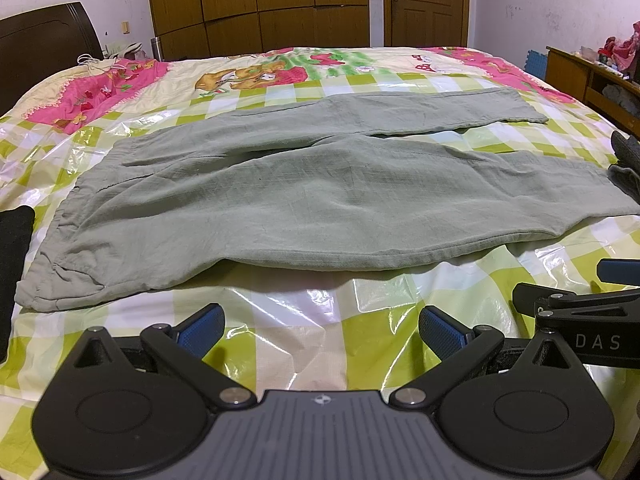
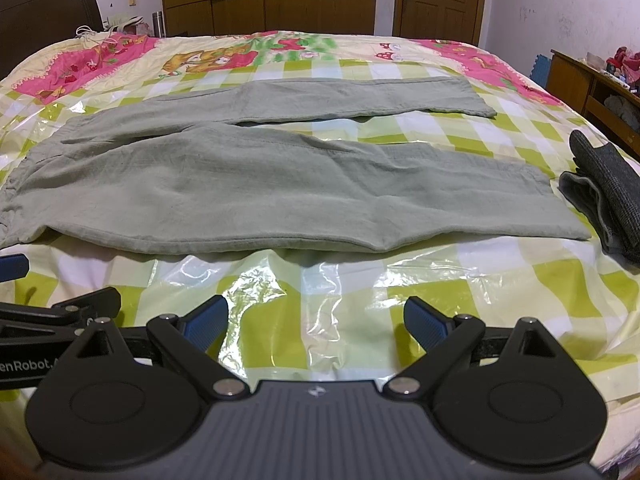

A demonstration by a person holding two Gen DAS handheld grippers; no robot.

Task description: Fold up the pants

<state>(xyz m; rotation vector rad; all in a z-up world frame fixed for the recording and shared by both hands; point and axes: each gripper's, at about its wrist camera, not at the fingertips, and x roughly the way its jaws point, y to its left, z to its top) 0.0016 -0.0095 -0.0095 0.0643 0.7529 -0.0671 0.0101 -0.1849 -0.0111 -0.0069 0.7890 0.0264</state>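
Grey-green pants (image 1: 304, 188) lie flat across the bed, waistband to the left, both legs spread apart toward the right. They also show in the right wrist view (image 2: 256, 184). My left gripper (image 1: 320, 330) is open and empty, just short of the pants' near edge. My right gripper (image 2: 316, 322) is open and empty, also short of the near leg's edge. The right gripper's side (image 1: 576, 304) shows at the right of the left wrist view.
The bed carries a checked green-and-white plastic-covered sheet (image 2: 460, 280). A folded dark grey garment (image 2: 608, 200) lies right of the leg ends. A black item (image 1: 14, 248) lies left of the waistband. A wooden side cabinet (image 2: 592, 84) stands at the right.
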